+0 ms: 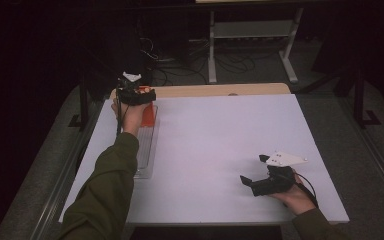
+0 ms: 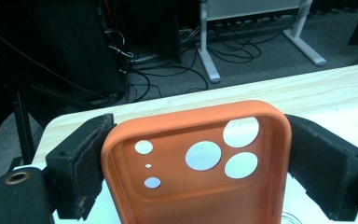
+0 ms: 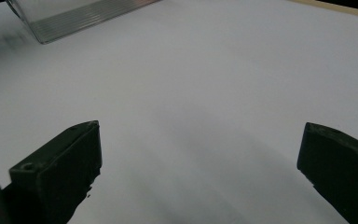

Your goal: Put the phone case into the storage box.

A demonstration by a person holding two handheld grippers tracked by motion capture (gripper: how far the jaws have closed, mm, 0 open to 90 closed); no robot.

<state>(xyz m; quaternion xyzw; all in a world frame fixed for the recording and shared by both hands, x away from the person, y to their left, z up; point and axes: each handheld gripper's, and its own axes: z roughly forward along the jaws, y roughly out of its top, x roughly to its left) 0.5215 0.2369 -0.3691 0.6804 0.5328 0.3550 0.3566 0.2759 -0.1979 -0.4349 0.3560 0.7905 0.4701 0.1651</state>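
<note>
Left gripper (image 2: 196, 163) is clamped on the orange phone case (image 2: 198, 163), pads pressing its two long side edges, so the case's long axis runs along the jaw direction, camera-cutout end pointing away from the hand. In the high view the left gripper (image 1: 136, 95) holds the case (image 1: 148, 114) at the far-left corner of the white table (image 1: 220, 150), over the far end of a clear plastic tray (image 1: 145, 150) that runs near-to-far along the left edge. Can't tell whether the case touches the tray or hangs just above it. Right gripper (image 1: 252, 182) rests near-right on the table, jaws wide apart, nothing between them; its own view (image 3: 200, 158) has bare table ahead and the tray's corner (image 3: 74, 18) far off. Key relation: the case is well apart from the right gripper, up and to the left; the left hand owns it. My read: any handover or placement turns on the left arm bringing the case's long axis toward centre, since the right is too far to reach it as is.
</note>
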